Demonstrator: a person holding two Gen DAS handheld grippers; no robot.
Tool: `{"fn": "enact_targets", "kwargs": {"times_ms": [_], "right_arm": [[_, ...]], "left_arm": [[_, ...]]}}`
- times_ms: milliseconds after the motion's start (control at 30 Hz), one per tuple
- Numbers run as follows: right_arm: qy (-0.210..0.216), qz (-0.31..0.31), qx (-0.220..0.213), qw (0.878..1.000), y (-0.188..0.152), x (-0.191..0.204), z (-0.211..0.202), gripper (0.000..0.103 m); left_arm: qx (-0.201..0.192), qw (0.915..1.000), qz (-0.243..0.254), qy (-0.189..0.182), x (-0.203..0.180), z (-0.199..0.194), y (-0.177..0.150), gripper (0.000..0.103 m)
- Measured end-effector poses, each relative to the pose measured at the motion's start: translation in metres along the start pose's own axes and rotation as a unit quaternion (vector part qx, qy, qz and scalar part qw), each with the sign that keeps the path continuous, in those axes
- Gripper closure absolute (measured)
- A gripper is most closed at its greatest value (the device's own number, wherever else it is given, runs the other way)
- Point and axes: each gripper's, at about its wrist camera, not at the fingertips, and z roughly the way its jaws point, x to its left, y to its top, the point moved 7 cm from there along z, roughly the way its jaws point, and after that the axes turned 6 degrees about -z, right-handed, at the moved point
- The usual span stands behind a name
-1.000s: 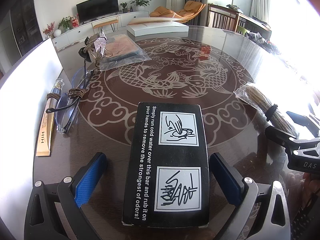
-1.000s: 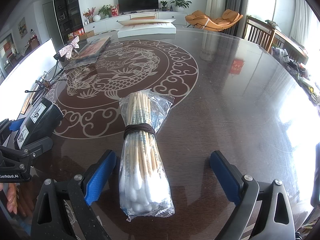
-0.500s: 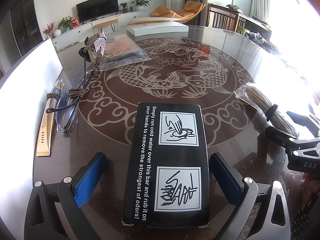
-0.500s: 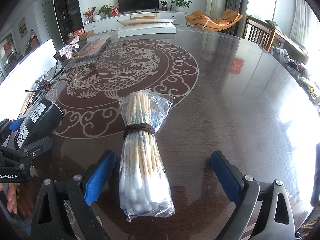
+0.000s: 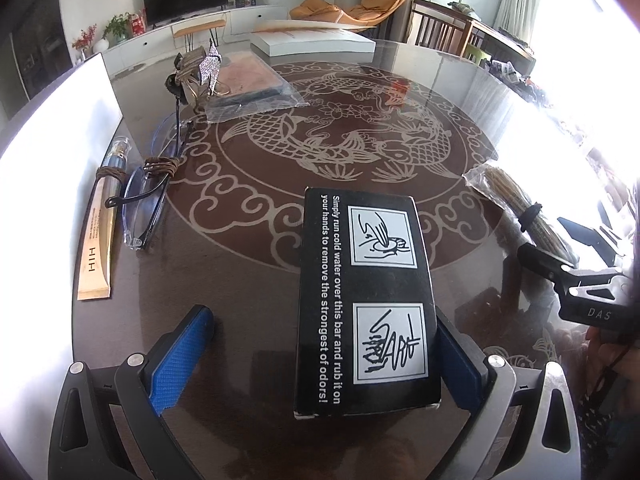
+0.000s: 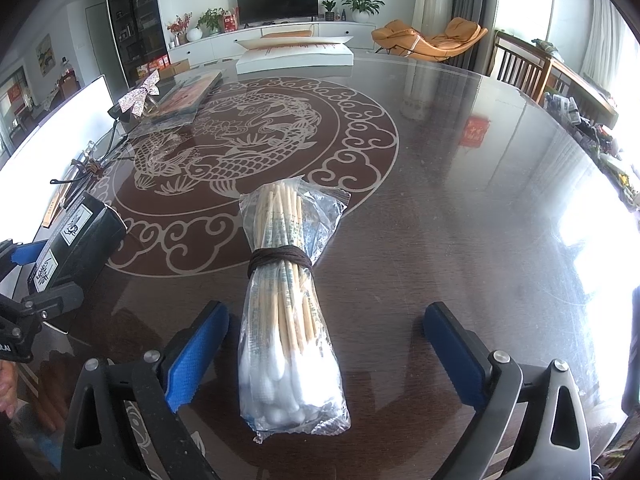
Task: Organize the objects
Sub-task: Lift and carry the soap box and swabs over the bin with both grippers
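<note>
Shift: our left tongs [image 5: 324, 356] have slid leftward, so the black box [image 5: 366, 304] now sits against their right pad instead of centred.
Right tongs [image 6: 324, 344]: we have just been spreading them a little further; they stand wide around the swab bundle [image 6: 290, 312], pads clear of it.
Left tongs: wide, gripping nothing.
Box: flat on the worktop [image 6: 460, 200], label up.
Bundle: lying lengthwise between our pads, probably for a straight pinch.
Row at left: tube [image 5: 98, 240] and glasses [image 5: 146, 204] laid alongside each other, seemingly sorted.
</note>
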Motion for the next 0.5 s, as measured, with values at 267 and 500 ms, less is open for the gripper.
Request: {"fn": "enact_targets", "kwargs": {"times_ms": [267, 500], "right_arm": [[0.031, -0.033, 0.086, 0.995, 0.014, 0.008, 0.003, 0.018], [0.073, -0.009, 0.080, 0.994, 0.024, 0.002, -0.022, 0.074]], "left_arm": [[0.002, 0.9972, 0.070, 0.027, -0.031, 0.003, 0.002, 0.045], [-0.017, 0.9998, -0.006, -0.010, -0.014, -0.021, 0.000, 0.045]]}}
